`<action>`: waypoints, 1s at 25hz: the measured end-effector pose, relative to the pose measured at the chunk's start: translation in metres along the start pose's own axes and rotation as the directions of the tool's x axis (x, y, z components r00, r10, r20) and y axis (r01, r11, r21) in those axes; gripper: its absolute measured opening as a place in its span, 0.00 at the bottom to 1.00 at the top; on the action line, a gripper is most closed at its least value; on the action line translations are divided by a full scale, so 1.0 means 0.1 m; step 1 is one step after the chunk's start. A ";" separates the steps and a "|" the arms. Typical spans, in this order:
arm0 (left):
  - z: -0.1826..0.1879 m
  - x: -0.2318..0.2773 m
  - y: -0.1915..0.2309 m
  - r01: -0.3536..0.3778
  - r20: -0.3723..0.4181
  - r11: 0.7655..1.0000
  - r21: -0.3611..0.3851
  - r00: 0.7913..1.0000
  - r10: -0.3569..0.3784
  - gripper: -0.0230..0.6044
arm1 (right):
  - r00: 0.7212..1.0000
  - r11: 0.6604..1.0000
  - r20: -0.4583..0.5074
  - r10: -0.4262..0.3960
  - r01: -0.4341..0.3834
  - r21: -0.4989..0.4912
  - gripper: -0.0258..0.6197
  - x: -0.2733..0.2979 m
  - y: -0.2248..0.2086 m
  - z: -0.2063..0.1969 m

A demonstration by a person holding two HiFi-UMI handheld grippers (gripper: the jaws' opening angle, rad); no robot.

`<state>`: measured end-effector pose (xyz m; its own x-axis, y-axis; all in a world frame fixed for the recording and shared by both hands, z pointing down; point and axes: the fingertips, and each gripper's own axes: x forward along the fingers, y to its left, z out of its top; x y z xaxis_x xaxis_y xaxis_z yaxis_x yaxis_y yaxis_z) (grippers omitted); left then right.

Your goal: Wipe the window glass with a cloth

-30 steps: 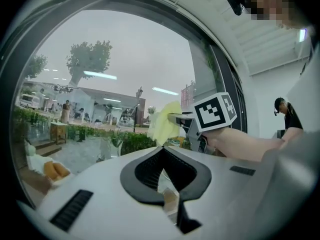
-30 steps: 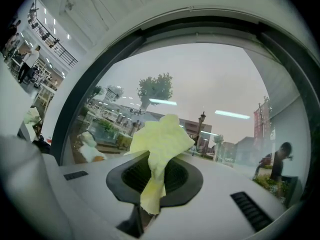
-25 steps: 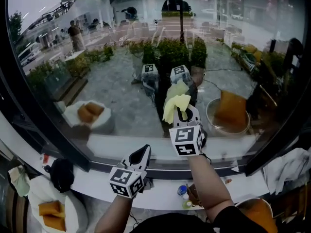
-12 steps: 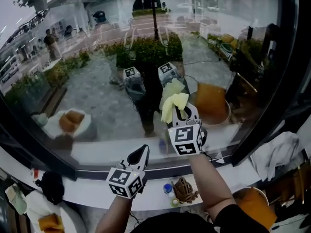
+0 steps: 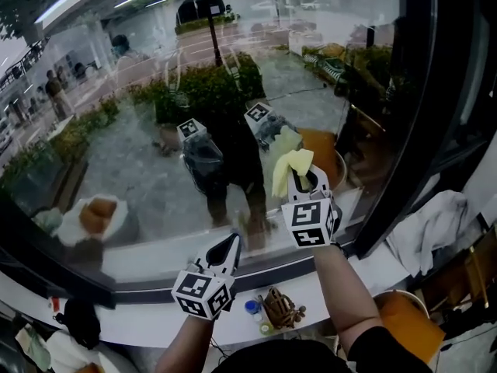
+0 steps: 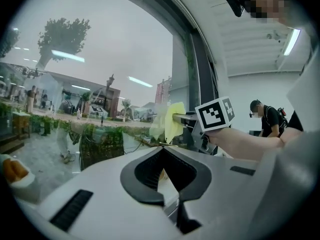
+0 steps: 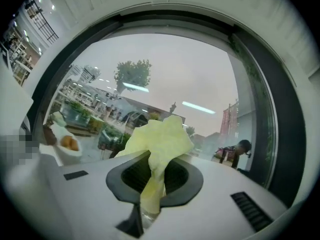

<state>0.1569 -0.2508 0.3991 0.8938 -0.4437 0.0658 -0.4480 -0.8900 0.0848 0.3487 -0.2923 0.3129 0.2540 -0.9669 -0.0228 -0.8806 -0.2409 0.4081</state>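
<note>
Your right gripper (image 5: 304,179) is raised to the window glass (image 5: 147,138) near the pane's lower right corner, just beside the dark frame upright (image 5: 400,123). Its jaws are pressed together on a yellow cloth (image 5: 290,169), pinching a narrow, twisted neck of the fabric between the dark pads. The cloth's long axis runs along the jaws: it points up and away from you toward the pane. Its free end fans out into a soft, crumpled bunch that lies against the glass and meets its own pale reflection. The right gripper view shows the cloth (image 7: 159,136) thin and folded at the pinch, broad and creased beyond the tips of the right gripper (image 7: 154,170).

Your left gripper (image 5: 228,244) is held low over the white sill (image 5: 140,305) at the pane's bottom edge, apart from the glass. In its own view the left gripper (image 6: 166,168) has its jaws closed together with nothing between them. The cloth (image 6: 170,121) shows beyond them, to the right.
</note>
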 end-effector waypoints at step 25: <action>-0.30 1.47 -1.04 0.103 -0.052 0.994 -0.035 0.993 -0.105 0.05 | 0.978 0.985 -0.127 -0.168 0.172 0.020 0.12 -0.18 -1.94 -1.41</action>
<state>0.3339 -0.2205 0.4299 0.9335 -0.3419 0.1077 -0.3539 -0.9267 0.1261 0.5718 -0.2167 0.3626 0.4466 -0.8944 0.0248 -0.8319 -0.4049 0.3794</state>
